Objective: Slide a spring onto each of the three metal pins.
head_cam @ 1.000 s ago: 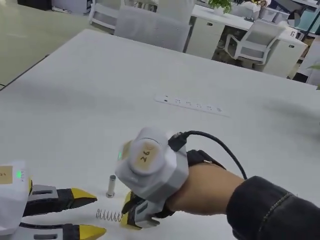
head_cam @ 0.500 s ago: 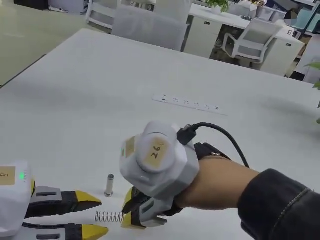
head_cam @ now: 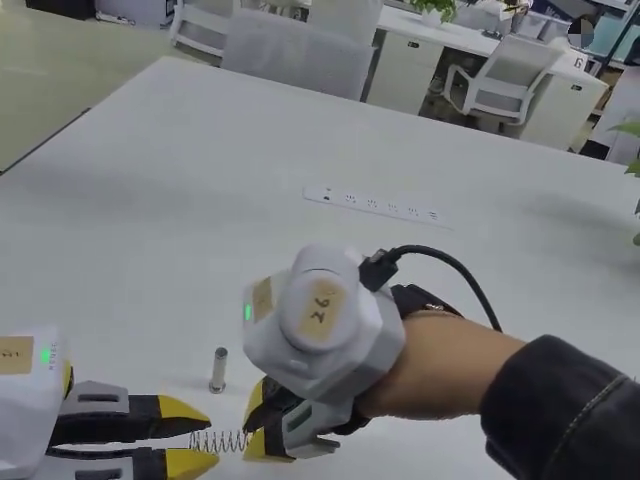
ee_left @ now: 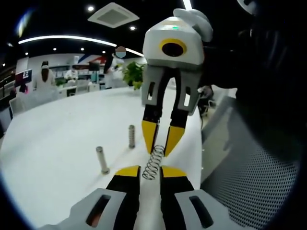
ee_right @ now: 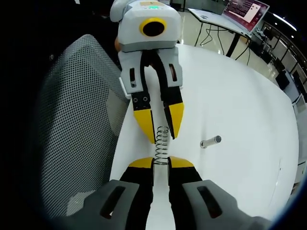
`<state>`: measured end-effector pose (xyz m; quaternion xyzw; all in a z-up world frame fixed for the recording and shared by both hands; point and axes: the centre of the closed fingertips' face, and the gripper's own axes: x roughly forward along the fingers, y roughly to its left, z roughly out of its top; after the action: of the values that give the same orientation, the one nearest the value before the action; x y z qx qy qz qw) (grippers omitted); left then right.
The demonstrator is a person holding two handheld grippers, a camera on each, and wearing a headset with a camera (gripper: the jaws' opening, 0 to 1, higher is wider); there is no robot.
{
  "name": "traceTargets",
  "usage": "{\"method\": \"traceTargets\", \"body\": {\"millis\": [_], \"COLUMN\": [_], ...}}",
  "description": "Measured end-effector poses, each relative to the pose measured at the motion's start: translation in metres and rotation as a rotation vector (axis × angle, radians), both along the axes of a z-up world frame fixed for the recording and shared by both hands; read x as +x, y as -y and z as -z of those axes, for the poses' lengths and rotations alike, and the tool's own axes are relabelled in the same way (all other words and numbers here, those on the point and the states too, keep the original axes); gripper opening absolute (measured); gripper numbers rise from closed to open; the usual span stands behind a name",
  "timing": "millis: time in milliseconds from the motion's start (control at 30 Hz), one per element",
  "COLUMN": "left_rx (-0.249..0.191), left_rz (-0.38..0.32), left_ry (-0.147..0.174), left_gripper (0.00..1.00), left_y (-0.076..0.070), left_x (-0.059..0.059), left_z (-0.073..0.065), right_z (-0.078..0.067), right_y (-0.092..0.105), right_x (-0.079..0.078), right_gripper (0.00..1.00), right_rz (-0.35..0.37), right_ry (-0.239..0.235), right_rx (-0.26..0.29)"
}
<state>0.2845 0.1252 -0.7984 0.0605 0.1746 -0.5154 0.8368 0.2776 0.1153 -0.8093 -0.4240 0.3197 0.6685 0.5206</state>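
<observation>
While one end of the thin coiled steel spring (head_cam: 222, 440) is being pinched by the yellow-tipped right gripper (ee_right: 161, 164), its other end is being bracketed by the spread jaws of the yellow-tipped left gripper (ee_left: 149, 171), wider and clear of it before. Its axis is being kept 9-to-3 in the head view, the short upright metal pin (head_cam: 218, 370) at 12 o'clock.

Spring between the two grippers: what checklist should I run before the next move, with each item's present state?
1. Right gripper grips the spring: ok.
2. Left gripper jaws straddle the spring's free end: ok.
3. Left gripper closed on it: not ok, gaps show.
4. Near pin upright and bare: ok.
5. Far pin upright and bare: ok.
6. Full set of three found: cannot tell.
</observation>
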Motion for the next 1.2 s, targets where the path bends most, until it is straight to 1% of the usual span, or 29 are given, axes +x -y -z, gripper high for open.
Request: {"method": "traceTargets", "body": {"millis": [167, 300, 567, 800, 833, 1033, 1200], "left_rx": [0.002, -0.007, -0.005, -0.022, -0.021, -0.025, -0.028], "left_rz": [0.003, 0.001, 0.018, 0.028, 0.03, 0.042, 0.046], "left_ry": [-0.004, 0.002, 0.009, 0.009, 0.009, 0.01, 0.021], "left_gripper": [0.05, 0.05, 0.03, 0.03, 0.03, 0.03, 0.03], "left_y": [0.0, 0.001, 0.003, 0.004, 0.005, 0.007, 0.008], "left_x": [-0.001, 0.0, -0.002, -0.003, -0.003, -0.005, -0.005], "left_z": [0.001, -0.001, -0.003, -0.006, -0.006, -0.008, -0.012], "right_z": [-0.002, -0.004, -0.004, -0.005, -0.005, -0.002, 0.0], "right_y": [0.0, 0.0, 0.001, 0.0, 0.0, 0.0, 0.001], "right_x": [0.001, 0.003, 0.004, 0.007, 0.006, 0.005, 0.005], "right_gripper": [0.08, 0.08, 0.08, 0.1, 0.1, 0.13, 0.13], "right_rz": [-0.011, -0.009, 0.002, 0.03, 0.039, 0.038, 0.041], "right_ry": [0.007, 0.01, 0.015, 0.012, -0.001, -0.006, -0.014], "right_rx": [0.009, 0.017, 0.018, 0.025, 0.021, 0.018, 0.013]}}
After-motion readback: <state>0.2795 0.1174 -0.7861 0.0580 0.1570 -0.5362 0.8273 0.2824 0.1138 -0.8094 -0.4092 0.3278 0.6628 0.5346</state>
